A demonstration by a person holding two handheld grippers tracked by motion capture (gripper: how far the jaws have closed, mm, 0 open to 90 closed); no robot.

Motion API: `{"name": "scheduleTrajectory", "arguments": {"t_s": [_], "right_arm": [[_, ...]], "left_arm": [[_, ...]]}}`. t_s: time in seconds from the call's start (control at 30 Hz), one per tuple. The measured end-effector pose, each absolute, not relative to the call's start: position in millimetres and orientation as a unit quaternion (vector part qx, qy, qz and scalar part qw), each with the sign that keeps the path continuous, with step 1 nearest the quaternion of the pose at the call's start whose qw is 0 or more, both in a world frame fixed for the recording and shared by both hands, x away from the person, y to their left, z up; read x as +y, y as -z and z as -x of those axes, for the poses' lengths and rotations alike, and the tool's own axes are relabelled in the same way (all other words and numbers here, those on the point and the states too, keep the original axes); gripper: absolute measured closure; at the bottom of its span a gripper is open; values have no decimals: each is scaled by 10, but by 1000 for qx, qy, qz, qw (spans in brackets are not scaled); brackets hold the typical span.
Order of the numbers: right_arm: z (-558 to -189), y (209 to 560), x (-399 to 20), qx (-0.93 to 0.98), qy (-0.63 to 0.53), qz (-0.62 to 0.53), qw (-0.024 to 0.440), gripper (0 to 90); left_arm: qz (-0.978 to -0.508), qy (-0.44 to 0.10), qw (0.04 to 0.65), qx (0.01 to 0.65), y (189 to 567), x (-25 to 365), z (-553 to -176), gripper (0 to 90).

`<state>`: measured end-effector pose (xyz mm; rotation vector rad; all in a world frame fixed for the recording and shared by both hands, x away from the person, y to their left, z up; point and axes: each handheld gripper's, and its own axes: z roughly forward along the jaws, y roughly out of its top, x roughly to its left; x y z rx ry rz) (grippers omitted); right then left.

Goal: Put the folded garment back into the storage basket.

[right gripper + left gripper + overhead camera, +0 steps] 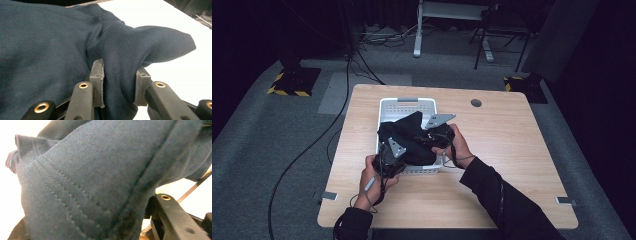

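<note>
We handle dark navy garment (408, 136), bunched over white basket (384, 106) on wooden table (512, 165). Keep both holds firm, lift evenly so hem clears basket rim. Right gripper (119, 85) pinches fabric fold between jaws. Left gripper (388, 159) at garment's near edge, cloth draped across its jaws; grip unclear.

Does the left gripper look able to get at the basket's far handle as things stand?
Probably not directly. The dark garment is heaped in the white basket, between the left gripper at the near rim and the far handle; the right gripper is shut on that cloth.
</note>
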<state>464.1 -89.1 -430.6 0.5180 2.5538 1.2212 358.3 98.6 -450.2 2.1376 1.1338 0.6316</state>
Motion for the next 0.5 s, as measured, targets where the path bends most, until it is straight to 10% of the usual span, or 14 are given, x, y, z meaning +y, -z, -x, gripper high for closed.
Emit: {"name": "scheduleTrajectory", "arguments": {"t_s": [0.5], "right_arm": [[-4668,4362,-861,883,-410,-188,133,658]], "left_arm": [[-805,-231,325,439,4514,1039,-3604,550]]}}
